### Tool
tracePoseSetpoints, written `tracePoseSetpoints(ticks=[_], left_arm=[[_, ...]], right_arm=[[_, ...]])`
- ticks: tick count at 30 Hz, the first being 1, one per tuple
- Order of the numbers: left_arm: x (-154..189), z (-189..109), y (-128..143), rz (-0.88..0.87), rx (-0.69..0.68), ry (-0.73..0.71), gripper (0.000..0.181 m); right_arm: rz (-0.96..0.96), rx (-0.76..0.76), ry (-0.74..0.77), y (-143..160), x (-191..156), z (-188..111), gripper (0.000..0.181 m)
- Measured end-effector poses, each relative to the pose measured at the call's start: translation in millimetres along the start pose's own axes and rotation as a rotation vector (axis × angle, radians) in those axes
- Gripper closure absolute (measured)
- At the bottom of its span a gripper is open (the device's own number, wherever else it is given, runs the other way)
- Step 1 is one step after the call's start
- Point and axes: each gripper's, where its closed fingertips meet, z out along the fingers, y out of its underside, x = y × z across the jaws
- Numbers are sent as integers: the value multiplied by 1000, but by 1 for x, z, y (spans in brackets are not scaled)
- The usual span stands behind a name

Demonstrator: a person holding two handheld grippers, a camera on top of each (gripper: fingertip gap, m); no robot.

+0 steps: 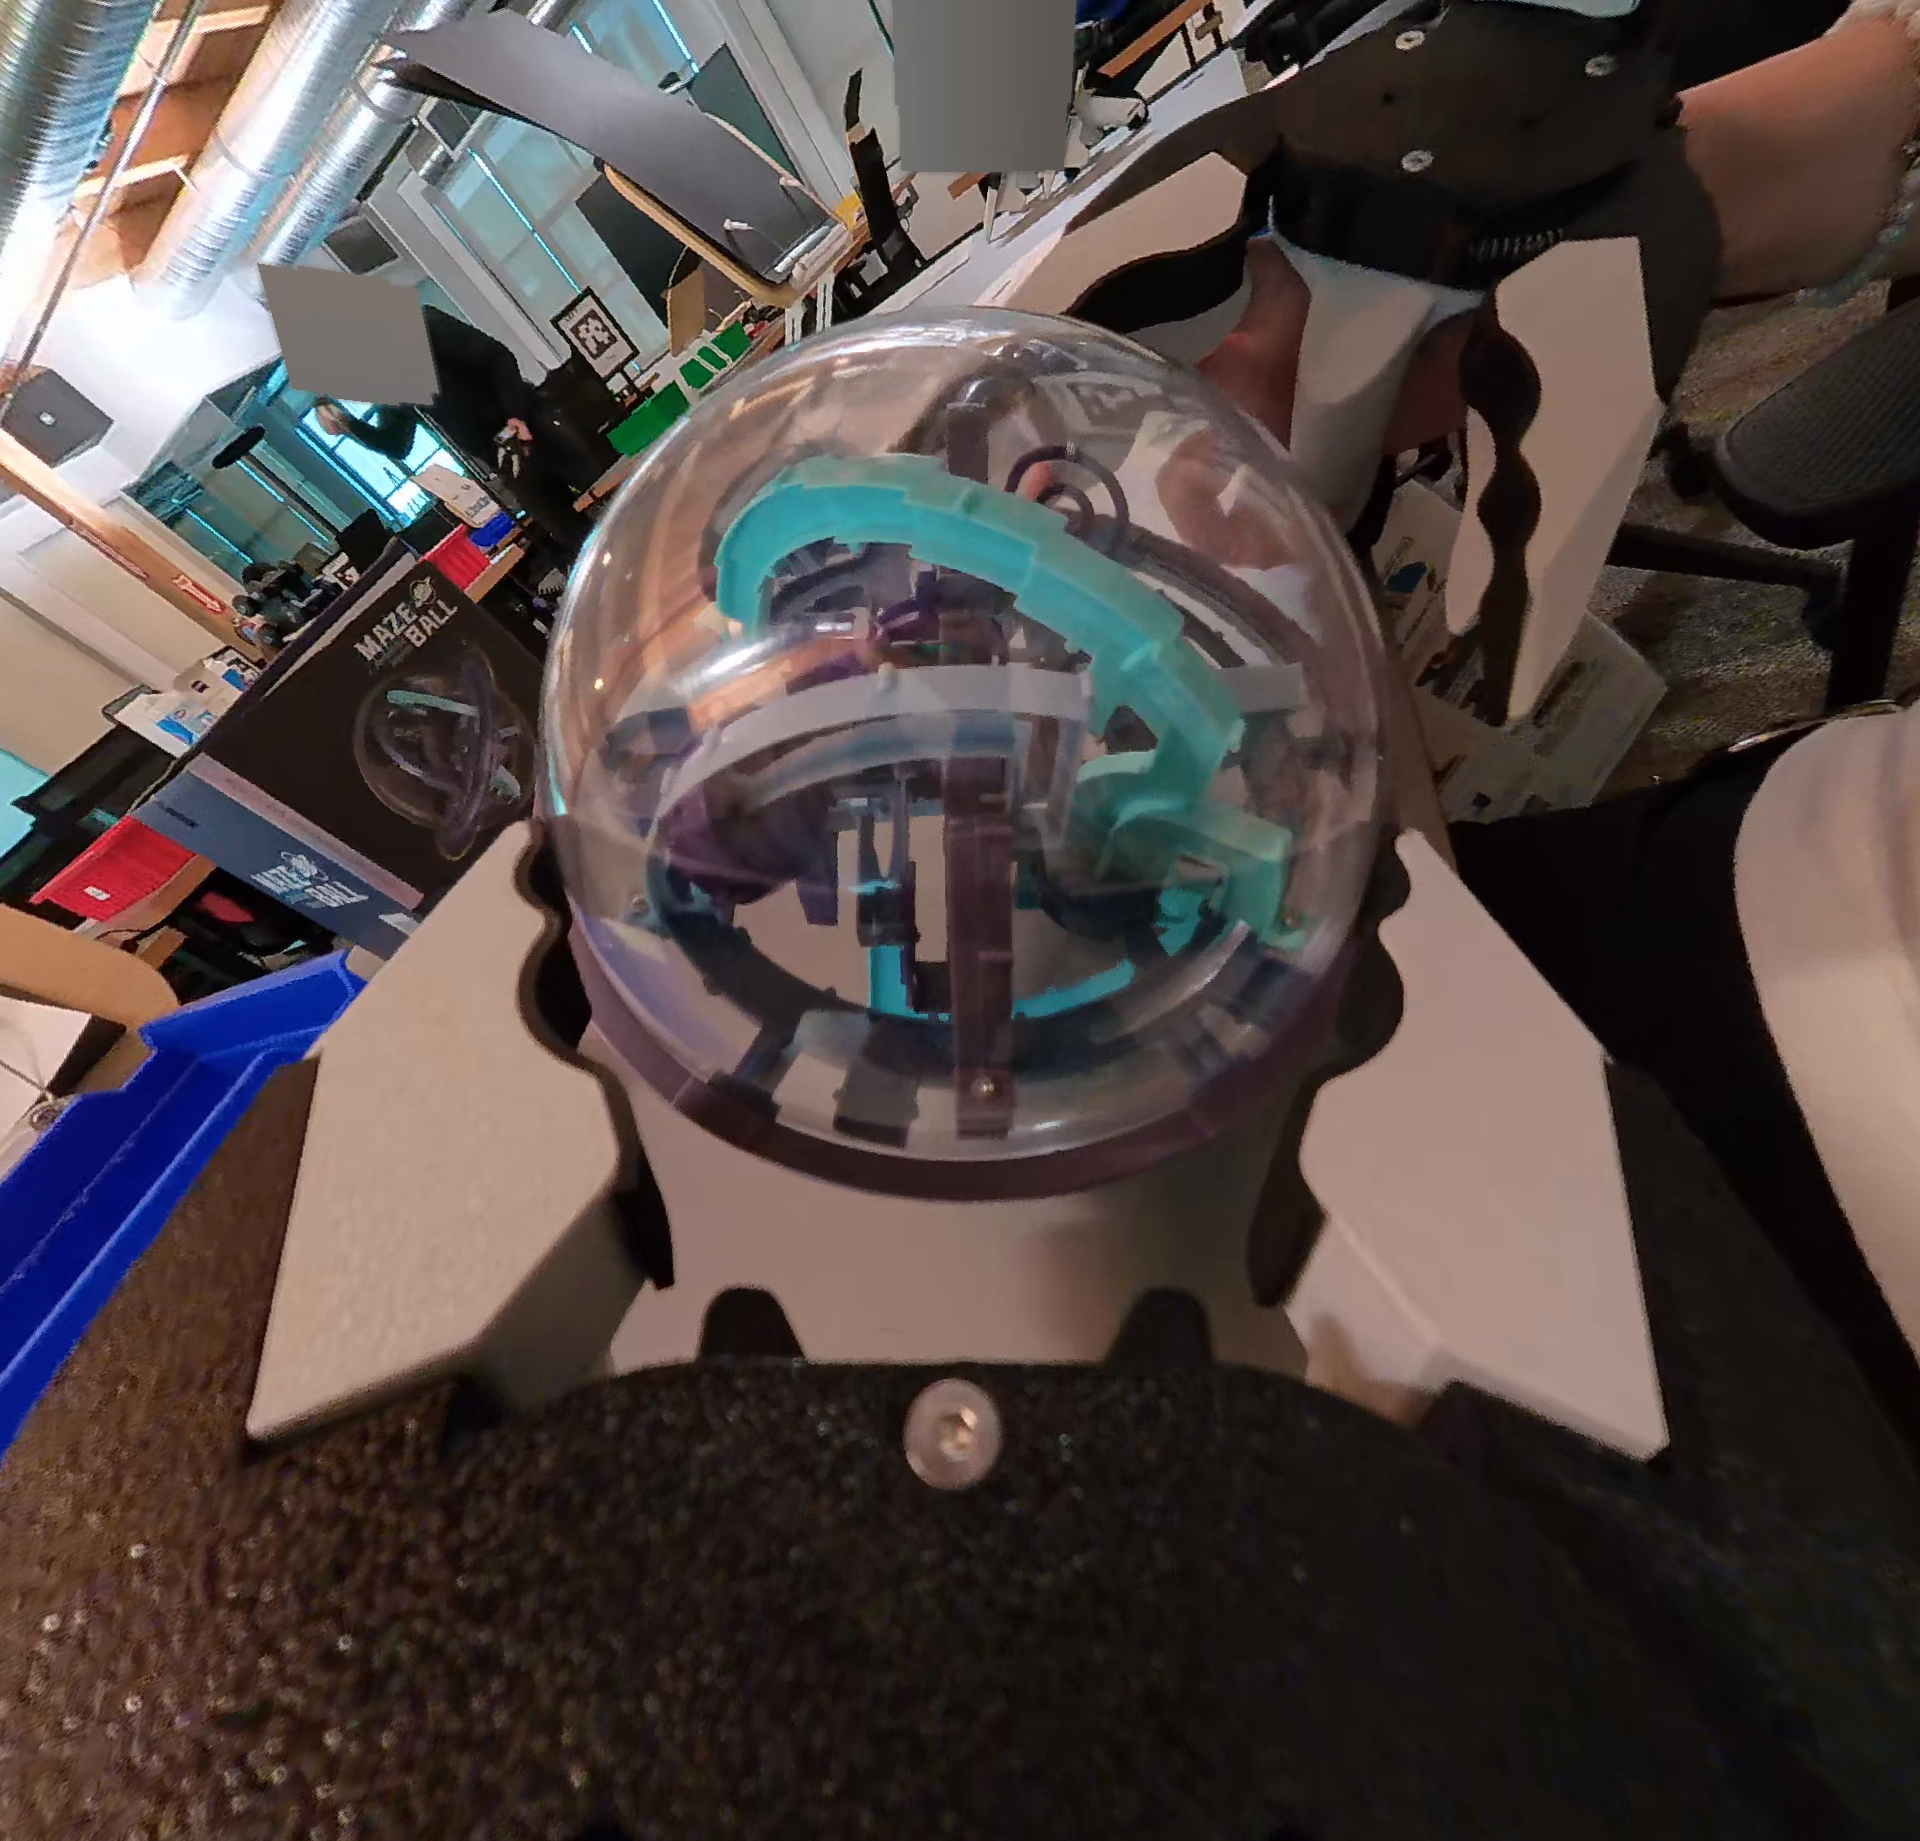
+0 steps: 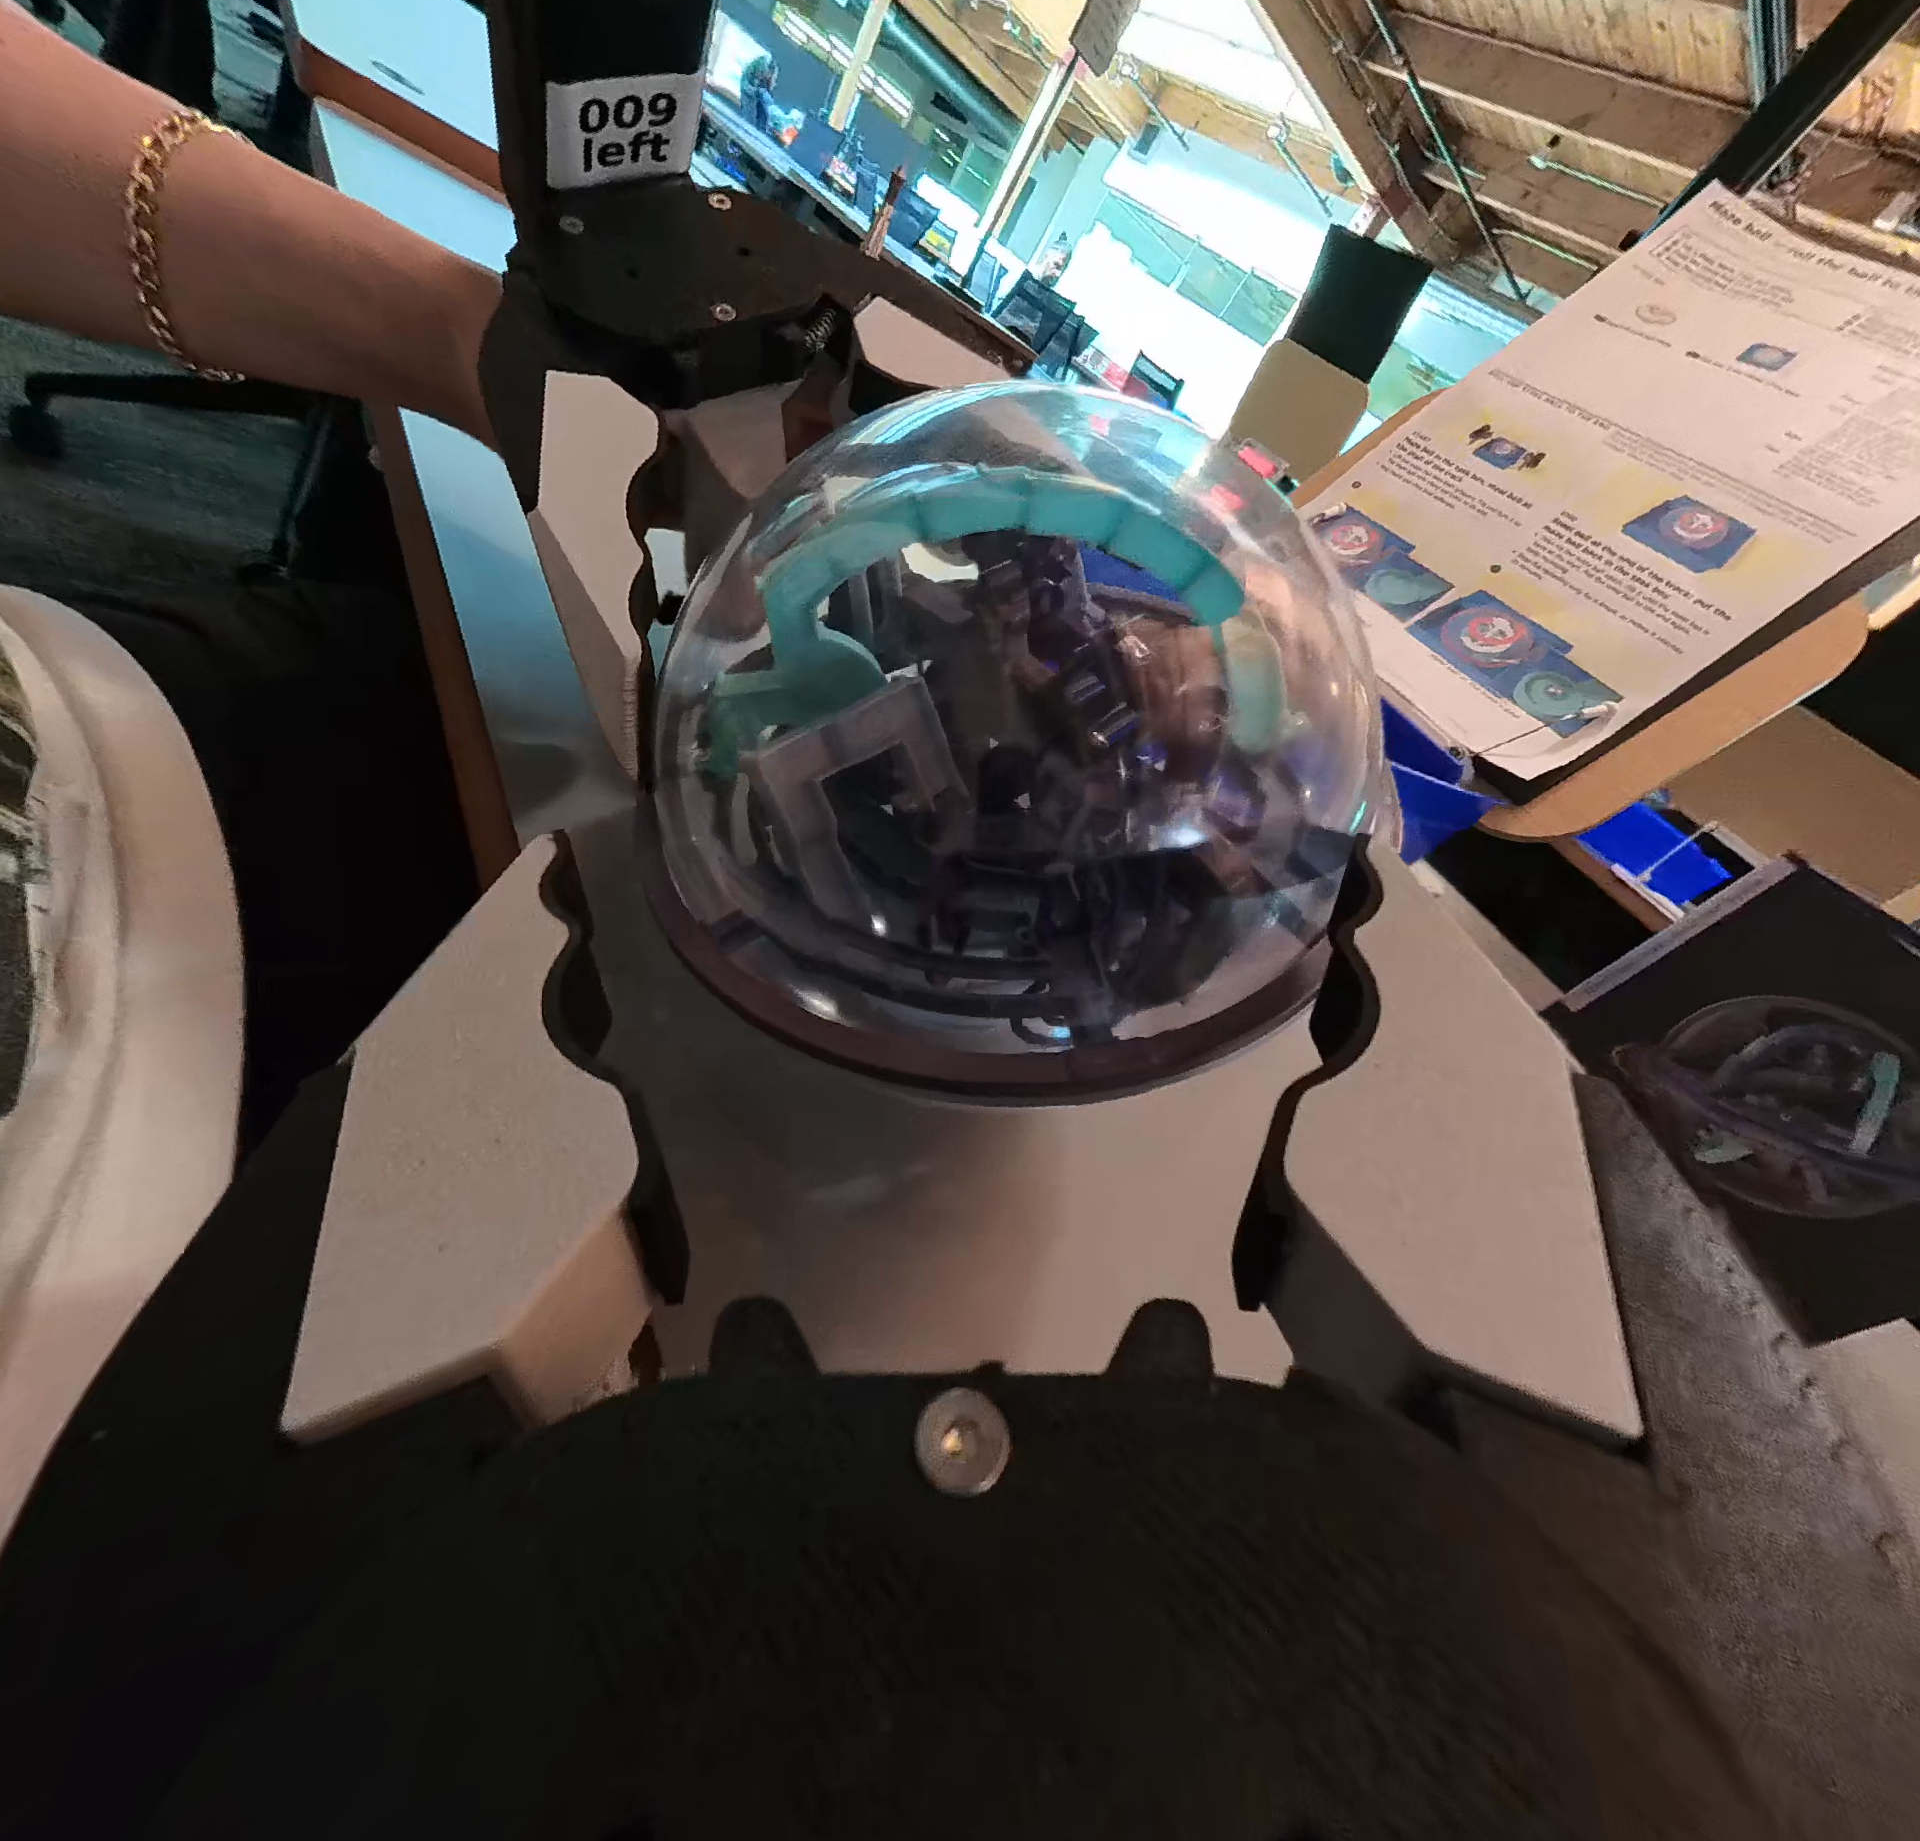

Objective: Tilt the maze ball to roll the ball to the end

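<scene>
In the left wrist view the maze ball [image 1: 956, 742], a clear sphere with teal, grey and purple tracks inside, sits between the pale fingers of the left gripper [image 1: 961, 918], whose jaws are clenched on its dark equatorial band. The right gripper [image 1: 1455, 441] shows beyond it at the upper right, reaching the ball from the far side, where the contact itself is hidden. A dark printed box [image 1: 343, 752] picturing the same toy stands to the left, with a blue bin [image 1: 156, 1147] below it. In the right wrist view the maze ball [image 2: 1013, 742] is likewise clamped at its band by the right gripper [image 2: 966, 950], jaws grasping it, while the left gripper [image 2: 665, 461] meets the ball from the upper left. An instruction sheet [image 2: 1621, 503] rests on a stand to the right. The small rolling ball inside cannot be made out in either view, so progress along the track cannot be told. To tilt well, I judge both grippers should turn together about the ball's centre in slow, small amounts, keeping even pressure so the smooth shell does not slip, and pausing whenever the inner ball nears a track edge.
</scene>
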Motion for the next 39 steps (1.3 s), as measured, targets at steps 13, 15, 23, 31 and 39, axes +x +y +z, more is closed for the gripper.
tracePoseSetpoints(ticks=[13, 15, 23, 31, 39], left_arm=[[-2, 5, -7, 5, -18, 111, 37], [-3, 4, -8, -26, -17, 132, 37], [0, 4, -18, 83, -20, 176, 37], [0, 4, -15, 133, -84, 194, 37], [-1, -2, -9, 161, -90, 157, 36]], right_arm=[[31, -152, -1, 19, -2, -4, 40], [22, -184, 1, 23, -3, -2, 39], [14, -295, 16, 41, -11, 0, 39], [-4, -313, 36, 43, -12, -1, 40], [-46, -273, 68, 35, -13, 3, 39]])
